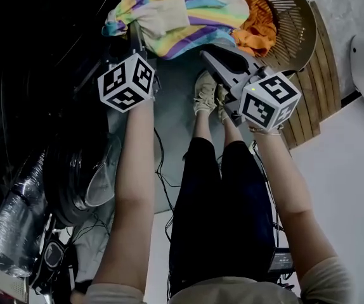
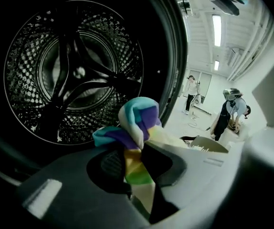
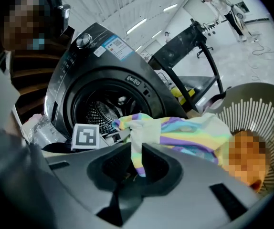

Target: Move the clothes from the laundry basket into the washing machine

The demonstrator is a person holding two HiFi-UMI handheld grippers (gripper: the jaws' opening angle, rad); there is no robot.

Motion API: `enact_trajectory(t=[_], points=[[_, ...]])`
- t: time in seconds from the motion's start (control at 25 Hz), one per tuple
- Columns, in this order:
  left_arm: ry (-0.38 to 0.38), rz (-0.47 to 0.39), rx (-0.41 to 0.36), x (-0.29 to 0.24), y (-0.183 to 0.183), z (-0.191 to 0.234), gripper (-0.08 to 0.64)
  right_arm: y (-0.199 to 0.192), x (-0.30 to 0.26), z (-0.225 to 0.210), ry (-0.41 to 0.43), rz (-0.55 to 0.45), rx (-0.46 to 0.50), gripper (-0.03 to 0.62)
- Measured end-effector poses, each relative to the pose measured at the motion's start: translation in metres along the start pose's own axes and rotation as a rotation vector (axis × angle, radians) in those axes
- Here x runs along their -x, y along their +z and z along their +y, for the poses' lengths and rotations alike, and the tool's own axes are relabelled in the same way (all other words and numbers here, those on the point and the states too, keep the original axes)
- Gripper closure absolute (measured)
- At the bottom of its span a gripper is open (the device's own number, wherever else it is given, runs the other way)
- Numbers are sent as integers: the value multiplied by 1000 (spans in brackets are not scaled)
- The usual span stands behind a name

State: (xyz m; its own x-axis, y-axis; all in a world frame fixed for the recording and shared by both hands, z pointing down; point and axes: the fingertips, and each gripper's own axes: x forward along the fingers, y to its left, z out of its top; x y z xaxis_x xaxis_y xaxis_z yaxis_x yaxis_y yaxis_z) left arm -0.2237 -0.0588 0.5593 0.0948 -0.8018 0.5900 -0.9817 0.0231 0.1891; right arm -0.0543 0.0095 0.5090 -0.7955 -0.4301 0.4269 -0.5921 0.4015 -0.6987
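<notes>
A pastel rainbow-striped garment [image 1: 172, 16] hangs stretched between my two grippers, just in front of the laundry basket [image 1: 294, 12]. My left gripper [image 1: 134, 35] is shut on one bunched end of the garment [image 2: 136, 128], right at the dark washing machine's open drum [image 2: 72, 68]. My right gripper [image 1: 208, 57] is shut on a strip of the same garment [image 3: 138, 152], with the rest of it spread toward the basket [image 3: 258, 109]. An orange garment [image 1: 258, 29] lies in the basket. From the right gripper view the washing machine [image 3: 103, 87] stands ahead to the left.
The washer's round door [image 1: 84, 179] hangs open at the lower left, beside a silver duct [image 1: 14, 217]. The basket sits on a wooden platform [image 1: 312, 90]. The person's shoes [image 1: 208, 92] and cables [image 1: 163, 182] are on the floor between the arms. Other people stand far off [image 2: 230, 113].
</notes>
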Motion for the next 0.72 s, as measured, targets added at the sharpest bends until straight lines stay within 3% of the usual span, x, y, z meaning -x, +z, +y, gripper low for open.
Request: enact_trajectory(t=[0.24, 0.48, 0.72], points=[[94, -62, -18, -18, 22, 39, 476, -5, -15, -6, -3, 20, 10, 522], [181, -179, -35, -21, 65, 71, 477, -12, -29, -9, 7, 29, -14, 534], [186, -244, -106, -35, 104, 71, 476, -14, -15, -22, -1, 4, -41, 535]])
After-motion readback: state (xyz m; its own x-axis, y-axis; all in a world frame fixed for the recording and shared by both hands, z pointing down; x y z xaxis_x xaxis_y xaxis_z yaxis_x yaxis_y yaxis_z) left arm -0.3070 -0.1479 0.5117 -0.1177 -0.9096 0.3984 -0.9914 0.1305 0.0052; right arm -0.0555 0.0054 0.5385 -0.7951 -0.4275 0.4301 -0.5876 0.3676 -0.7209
